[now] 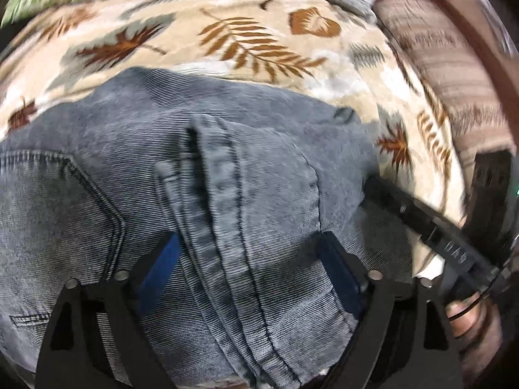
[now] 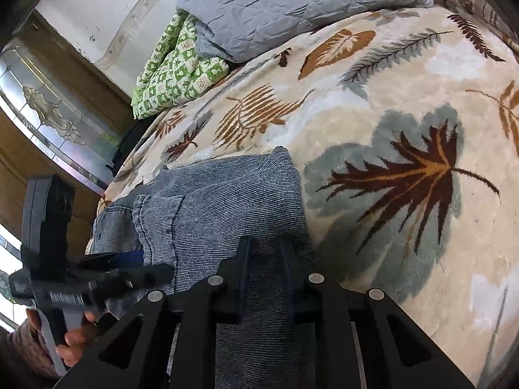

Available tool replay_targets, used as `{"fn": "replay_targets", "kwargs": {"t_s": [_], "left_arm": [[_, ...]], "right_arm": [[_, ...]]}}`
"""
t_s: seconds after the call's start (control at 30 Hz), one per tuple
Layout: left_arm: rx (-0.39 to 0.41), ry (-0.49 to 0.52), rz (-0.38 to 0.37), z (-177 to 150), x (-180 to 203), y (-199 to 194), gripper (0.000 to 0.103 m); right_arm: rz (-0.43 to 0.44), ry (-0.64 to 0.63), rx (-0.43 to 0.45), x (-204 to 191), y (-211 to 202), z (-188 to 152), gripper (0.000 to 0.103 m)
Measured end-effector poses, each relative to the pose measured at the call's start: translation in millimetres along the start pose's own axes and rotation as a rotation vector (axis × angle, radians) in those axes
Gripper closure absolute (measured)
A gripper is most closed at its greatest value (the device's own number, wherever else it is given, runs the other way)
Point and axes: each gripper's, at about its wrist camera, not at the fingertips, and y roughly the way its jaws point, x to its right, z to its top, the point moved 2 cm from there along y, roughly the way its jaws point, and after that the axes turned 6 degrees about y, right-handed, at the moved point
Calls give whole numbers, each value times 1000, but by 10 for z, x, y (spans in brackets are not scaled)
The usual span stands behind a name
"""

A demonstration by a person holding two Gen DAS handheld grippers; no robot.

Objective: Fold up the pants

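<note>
Grey-blue denim pants (image 1: 162, 149) lie folded in layers on a leaf-patterned blanket (image 1: 259, 32). My left gripper (image 1: 249, 240) points down over them and is open wide, with a seamed fold of denim lying between its blue pads (image 1: 159, 269) without being pinched. In the right wrist view, my right gripper (image 2: 264, 246) has its fingers close together, shut on the near edge of the pants (image 2: 220, 194). The left gripper (image 2: 107, 269) shows at the left of that view, over the pants' left side. The right gripper's black body (image 1: 438, 236) shows at the right edge of the left wrist view.
The blanket (image 2: 389, 97) covers a bed. A grey quilt (image 2: 292, 6) and a green patterned cover (image 2: 175, 71) are piled at its far end, beside a striped pillow (image 1: 454, 64). A wooden cabinet with glass panels (image 2: 48, 113) stands to the left. A hand (image 2: 74, 340) holds the left gripper.
</note>
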Motion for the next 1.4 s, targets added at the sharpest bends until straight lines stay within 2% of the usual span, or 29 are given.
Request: {"fn": "replay_targets", "kwargs": {"t_s": [0.1, 0.3, 0.37, 0.43, 0.47, 0.5, 0.57, 0.7, 0.83, 1.07, 1.23, 1.4], "left_arm": [[7, 30, 25, -16, 39, -4, 12], [6, -22, -20, -100, -123, -165, 13], [26, -33, 1, -151, -221, -266, 13], [49, -48, 11, -193, -338, -376, 13], [61, -59, 16, -203, -404, -427, 13], [79, -73, 22, -229, -494, -504, 13], [104, -91, 34, -265, -633, -611, 13], [150, -122, 73, -355, -970, -832, 13], [167, -171, 97, -476, -1493, -1065, 13], [116, -328, 82, -729, -2708, -1337, 13], [37, -393, 14, -844, -3250, -1239, 13], [-28, -405, -77, -846, -3427, -1035, 13]], "right_arm": [[16, 22, -2, 19, 3, 10, 85], [11, 129, -25, 44, -51, 42, 83], [-24, 130, -27, -21, -74, 31, 75], [-54, 113, -23, -149, -96, 11, 54], [-69, 99, -20, -229, -99, -1, 50], [-85, 80, -20, -336, -98, -23, 46], [-87, 45, -32, -534, -67, -73, 46], [-95, -68, -79, -1078, 102, -274, 45], [-98, -209, -122, -1667, 305, -557, 44], [-76, -526, -178, -2732, 650, -1148, 36], [-88, -743, -194, -3302, 927, -1580, 34], [-134, -909, -186, -3657, 1168, -1935, 32]]}}
